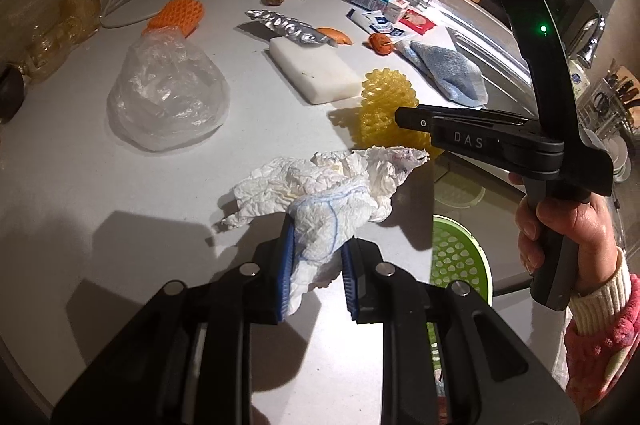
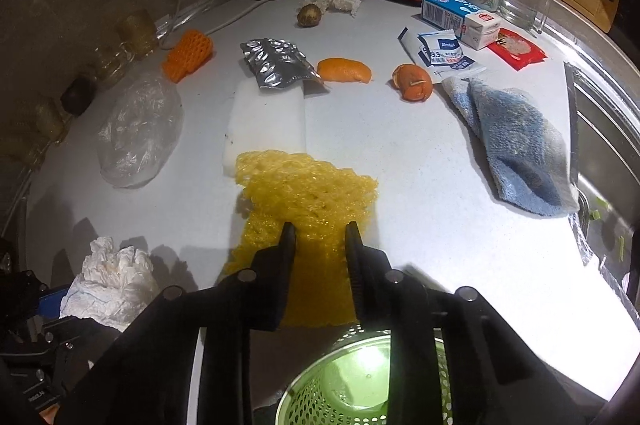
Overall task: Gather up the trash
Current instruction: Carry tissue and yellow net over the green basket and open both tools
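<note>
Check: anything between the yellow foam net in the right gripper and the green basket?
Nothing visible. The right gripper is shut on the yellow foam net at the counter edge; the green basket sits open just below, with no object across the gap.

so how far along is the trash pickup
Early: nothing visible yet in the green bin. In hand: left gripper is shut on the crumpled tissue, right gripper on the yellow foam net. Left: plastic bag, foil wrapper, orange peels.
</note>
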Tool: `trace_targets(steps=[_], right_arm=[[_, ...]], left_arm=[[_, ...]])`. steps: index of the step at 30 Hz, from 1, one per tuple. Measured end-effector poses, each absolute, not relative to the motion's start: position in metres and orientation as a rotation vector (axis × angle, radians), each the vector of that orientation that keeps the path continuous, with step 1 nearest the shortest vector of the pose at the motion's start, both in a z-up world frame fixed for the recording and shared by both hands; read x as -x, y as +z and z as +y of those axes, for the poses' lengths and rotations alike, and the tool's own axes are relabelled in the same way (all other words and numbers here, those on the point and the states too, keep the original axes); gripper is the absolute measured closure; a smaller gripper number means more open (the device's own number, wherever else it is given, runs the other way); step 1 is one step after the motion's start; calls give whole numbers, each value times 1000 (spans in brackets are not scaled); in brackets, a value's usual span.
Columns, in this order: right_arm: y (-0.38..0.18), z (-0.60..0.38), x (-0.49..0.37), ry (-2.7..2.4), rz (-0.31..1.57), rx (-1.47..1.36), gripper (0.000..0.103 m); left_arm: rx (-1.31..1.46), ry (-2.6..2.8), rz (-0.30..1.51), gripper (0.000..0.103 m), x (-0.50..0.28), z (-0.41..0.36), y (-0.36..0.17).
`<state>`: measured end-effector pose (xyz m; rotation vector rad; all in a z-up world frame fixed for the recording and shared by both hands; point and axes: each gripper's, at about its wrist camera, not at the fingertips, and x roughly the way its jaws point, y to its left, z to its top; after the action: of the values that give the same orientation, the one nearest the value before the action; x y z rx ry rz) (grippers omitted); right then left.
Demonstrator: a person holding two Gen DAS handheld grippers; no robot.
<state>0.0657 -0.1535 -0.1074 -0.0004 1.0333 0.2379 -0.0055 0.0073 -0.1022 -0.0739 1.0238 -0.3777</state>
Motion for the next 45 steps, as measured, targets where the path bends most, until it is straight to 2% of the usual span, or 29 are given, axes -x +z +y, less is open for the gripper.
trace_targets(steps=[1, 8, 16, 17, 20, 21, 26, 37, 41, 42, 44, 45], right_arm=[[-102, -159, -57, 239, 1032, 5, 91], [-71, -221, 10, 171, 1016, -26, 91], [-67, -277, 56, 151, 1038, -39, 91], [-71, -285, 60, 143, 1047, -35, 91], [-83, -307, 69, 125, 1074, -41, 91], [-86, -313, 72, 122, 1083, -43, 91], [-99, -336, 82, 137, 1112, -38, 90], [-114, -324, 79, 314, 1124, -8, 87], [-128, -309, 81, 378, 1150, 13, 86], [-134, -305, 82, 392, 1162, 22, 85], [-144, -299, 83, 413, 1188, 42, 68], [-147, -297, 83, 409, 1191, 57, 53]], left_arm=[[69, -403, 1020, 82, 9, 2, -97], [31, -570, 992, 82, 37, -48, -75], [1, -656, 1067, 82, 51, -114, -91], [4, -661, 1082, 77, 53, -121, -95], [20, -659, 1134, 46, 57, -142, -113], [17, -648, 1142, 39, 60, -148, -118], [26, -613, 1172, 31, 68, -169, -125], [53, -424, 1108, 25, 74, -158, -95], [65, -353, 1073, 19, 78, -148, -83], [60, -339, 1065, 19, 80, -148, -81], [54, -310, 1056, 19, 82, -146, -77], [55, -300, 1052, 19, 84, -145, -76]])
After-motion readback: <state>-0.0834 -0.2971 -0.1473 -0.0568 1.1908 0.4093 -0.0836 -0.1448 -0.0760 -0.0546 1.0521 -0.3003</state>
